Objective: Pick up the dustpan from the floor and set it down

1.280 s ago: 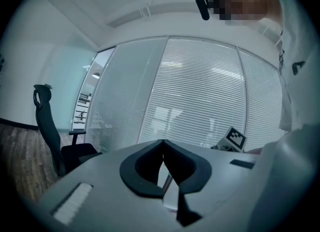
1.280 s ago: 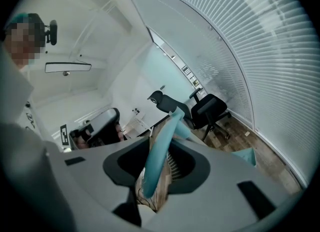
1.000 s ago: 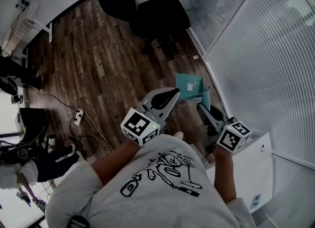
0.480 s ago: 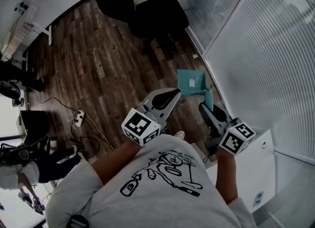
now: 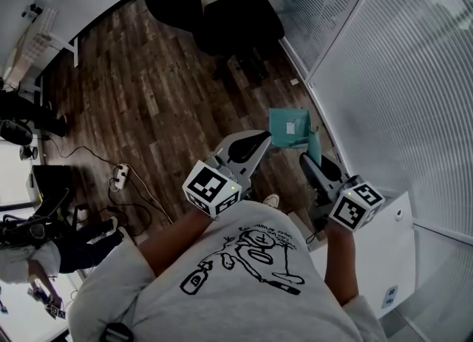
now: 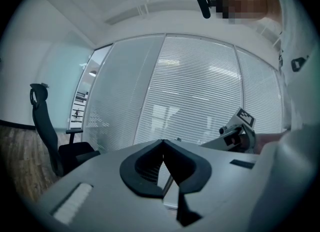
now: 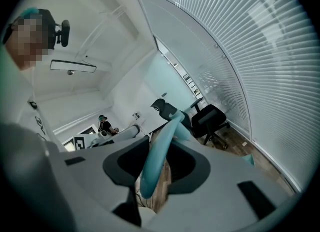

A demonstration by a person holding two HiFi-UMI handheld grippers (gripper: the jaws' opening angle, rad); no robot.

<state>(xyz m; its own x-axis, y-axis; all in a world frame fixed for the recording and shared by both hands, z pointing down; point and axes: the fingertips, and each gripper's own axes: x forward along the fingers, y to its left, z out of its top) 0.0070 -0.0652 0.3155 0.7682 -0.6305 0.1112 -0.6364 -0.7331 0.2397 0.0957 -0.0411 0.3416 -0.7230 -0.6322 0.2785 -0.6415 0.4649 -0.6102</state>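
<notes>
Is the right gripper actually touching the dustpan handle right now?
Touching. In the right gripper view, the right gripper has its jaws closed on the teal dustpan handle, which runs up between them.

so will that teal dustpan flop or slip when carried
Probably stiff: the dustpan looks flat and unbent while held off the floor. Likely light, since the jaws carry it by the thin handle alone. That smooth round handle may twist.
</notes>
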